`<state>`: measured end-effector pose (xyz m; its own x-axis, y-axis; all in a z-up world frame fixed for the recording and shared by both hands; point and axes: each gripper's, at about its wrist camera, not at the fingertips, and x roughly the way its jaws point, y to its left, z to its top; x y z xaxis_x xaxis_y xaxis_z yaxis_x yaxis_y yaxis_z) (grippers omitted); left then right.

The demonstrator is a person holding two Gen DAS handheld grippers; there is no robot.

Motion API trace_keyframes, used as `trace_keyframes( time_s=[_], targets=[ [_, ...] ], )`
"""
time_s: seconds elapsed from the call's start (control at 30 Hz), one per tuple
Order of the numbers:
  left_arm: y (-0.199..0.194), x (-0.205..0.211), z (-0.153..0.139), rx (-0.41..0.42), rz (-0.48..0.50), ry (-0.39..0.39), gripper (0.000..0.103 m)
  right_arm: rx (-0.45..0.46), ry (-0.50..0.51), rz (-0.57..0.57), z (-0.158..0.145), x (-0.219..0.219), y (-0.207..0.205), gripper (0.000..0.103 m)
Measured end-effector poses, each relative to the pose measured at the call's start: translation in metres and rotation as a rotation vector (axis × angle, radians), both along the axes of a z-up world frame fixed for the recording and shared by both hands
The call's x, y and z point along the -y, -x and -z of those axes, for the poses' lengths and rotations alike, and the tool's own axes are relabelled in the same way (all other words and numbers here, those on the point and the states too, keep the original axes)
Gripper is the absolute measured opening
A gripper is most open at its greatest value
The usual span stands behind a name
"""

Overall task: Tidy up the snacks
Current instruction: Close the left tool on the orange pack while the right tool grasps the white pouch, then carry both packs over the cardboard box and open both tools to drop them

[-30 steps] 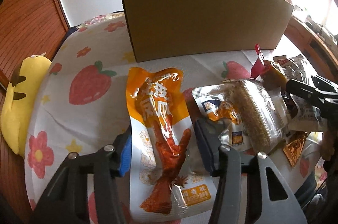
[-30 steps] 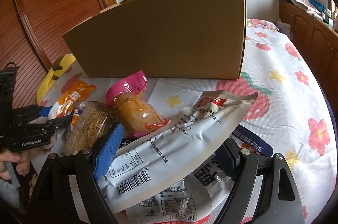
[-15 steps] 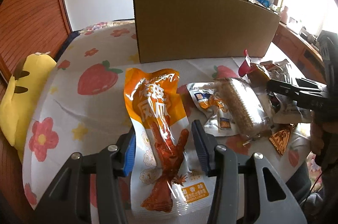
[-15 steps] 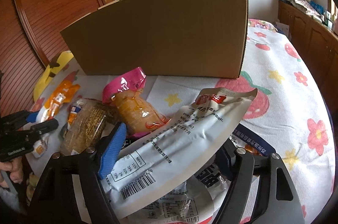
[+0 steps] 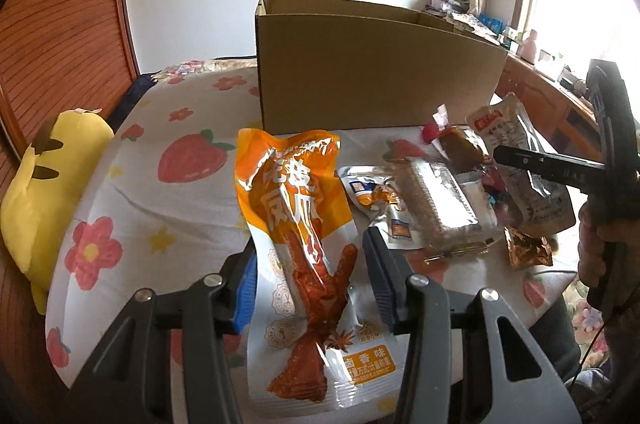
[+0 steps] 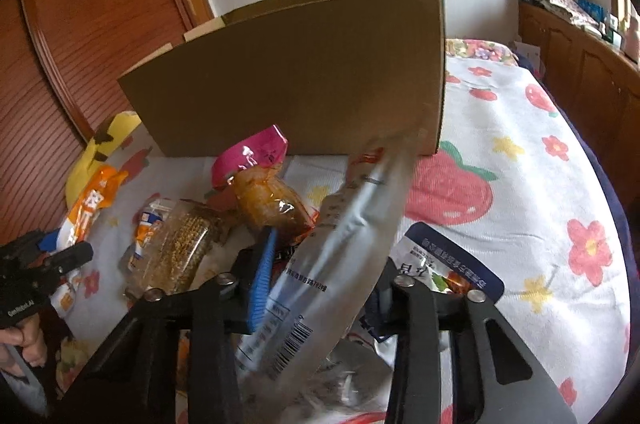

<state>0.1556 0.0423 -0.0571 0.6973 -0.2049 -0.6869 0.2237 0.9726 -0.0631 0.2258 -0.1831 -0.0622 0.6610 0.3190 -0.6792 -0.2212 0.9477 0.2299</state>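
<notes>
Two hand-held grippers: left (image 5: pixel 310 274) clamps orange chicken-foot pouch (image 5: pixel 304 244); right (image 6: pixel 320 264) closing on silver packet (image 6: pixel 340 252).

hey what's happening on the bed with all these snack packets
A person is sorting snacks with a claw in each hand. The left claw holds an orange chicken-foot packet lifted off the bedspread. The right claw is closing on a silver pouch, now tilted on edge. More packets lie in a pile in front of an open cardboard box; none can be seen in it.
</notes>
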Motion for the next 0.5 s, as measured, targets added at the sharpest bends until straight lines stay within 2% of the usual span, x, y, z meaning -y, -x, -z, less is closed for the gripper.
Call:
trace_keyframes(
  time_s=[0.17, 0.5],
  targets=[
    [0.0, 0.003, -0.006, 0.017, 0.003, 0.012, 0.047, 0.028, -0.036, 0.006, -0.012, 0.009, 0.003, 0.024],
    [0.001, 0.009, -0.025, 0.073, 0.006, 0.017, 0.047, 0.089, -0.034, -0.02, -0.036, 0.011, 0.009, 0.022]
  ],
)
